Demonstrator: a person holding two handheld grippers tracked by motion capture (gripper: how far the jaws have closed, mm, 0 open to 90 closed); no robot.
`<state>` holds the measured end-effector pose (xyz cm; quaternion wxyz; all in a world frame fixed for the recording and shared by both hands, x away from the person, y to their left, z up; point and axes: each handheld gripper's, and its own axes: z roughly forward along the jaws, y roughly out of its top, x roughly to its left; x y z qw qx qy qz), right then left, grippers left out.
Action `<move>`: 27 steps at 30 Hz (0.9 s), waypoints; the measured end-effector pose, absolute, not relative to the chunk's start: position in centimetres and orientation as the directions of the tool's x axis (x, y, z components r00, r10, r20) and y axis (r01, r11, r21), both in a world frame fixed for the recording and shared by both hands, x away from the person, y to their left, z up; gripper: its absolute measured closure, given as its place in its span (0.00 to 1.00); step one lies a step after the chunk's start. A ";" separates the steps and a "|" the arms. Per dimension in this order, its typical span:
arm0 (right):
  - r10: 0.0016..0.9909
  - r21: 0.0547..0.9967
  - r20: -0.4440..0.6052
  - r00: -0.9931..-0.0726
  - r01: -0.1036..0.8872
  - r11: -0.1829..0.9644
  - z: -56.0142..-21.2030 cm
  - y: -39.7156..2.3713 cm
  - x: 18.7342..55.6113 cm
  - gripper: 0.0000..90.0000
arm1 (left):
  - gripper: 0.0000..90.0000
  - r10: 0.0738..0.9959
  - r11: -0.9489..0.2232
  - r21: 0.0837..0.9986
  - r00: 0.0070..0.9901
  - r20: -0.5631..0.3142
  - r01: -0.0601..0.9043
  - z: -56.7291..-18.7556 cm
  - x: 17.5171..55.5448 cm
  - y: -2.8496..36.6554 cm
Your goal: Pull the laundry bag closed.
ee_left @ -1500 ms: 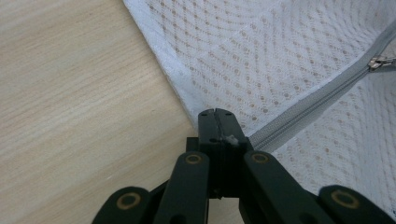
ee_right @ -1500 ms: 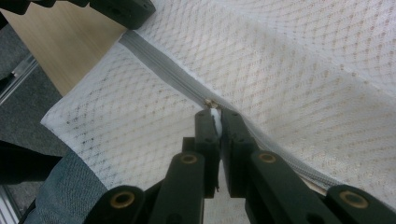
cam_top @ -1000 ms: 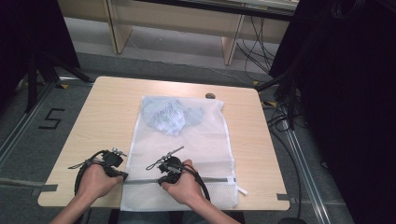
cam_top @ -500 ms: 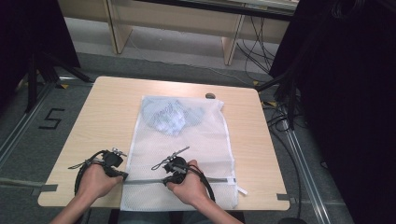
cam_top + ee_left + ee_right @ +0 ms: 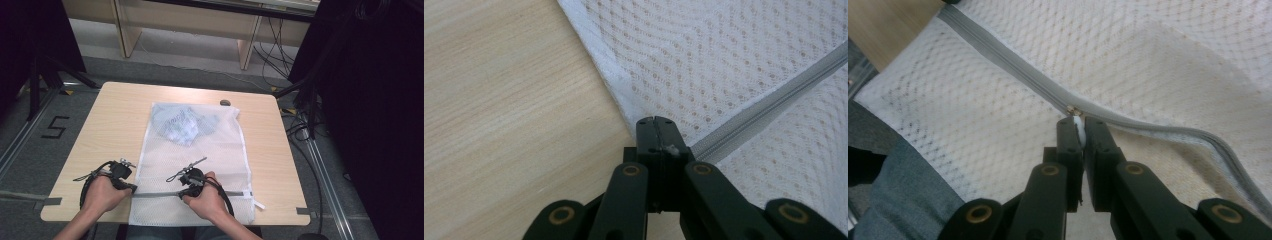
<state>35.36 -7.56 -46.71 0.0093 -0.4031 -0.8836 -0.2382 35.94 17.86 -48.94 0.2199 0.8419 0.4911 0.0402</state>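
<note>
Two grippers work at the near edge of a white mesh laundry bag (image 5: 200,165) lying flat on the wooden table (image 5: 120,115). Left gripper (image 5: 131,188) sits at the bag's left hem, jaws pressed together on the end of the grey zipper (image 5: 155,194); in the left gripper view the tips (image 5: 655,131) meet w/ no gap, right where hem and zipper tape join. Right gripper (image 5: 184,192) is mid-zipper, roughly halfway across the bag; in the right gripper view its jaws (image 5: 1078,131) pinch a small white tab, prob. the zipper pull (image 5: 1077,125), w/ the brass slider just above it. Zipper looks closed on the stretch toward the left gripper, parted on the other side of the slider. Light blue patterned garment (image 5: 182,122) sits inside the bag at its far end, well apart from both grippers. Small dark object (image 5: 225,103) lies on the table just beyond the bag's far right corner.
</note>
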 end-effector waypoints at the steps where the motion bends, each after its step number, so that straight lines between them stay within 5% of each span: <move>1: 0.708 0.413 0.208 -0.675 0.717 0.561 -46.7 -7.6 35.4 0.97 | 1.00 0.845 -0.421 0.410 0.514 -0.148 0.809 -48.9 35.9 17.9; 27: 0.747 0.397 0.211 -0.631 0.753 0.524 -46.4 -10.3 35.5 0.97 | 1.00 0.846 -0.413 0.418 0.511 -0.153 0.809 -49.0 35.9 17.9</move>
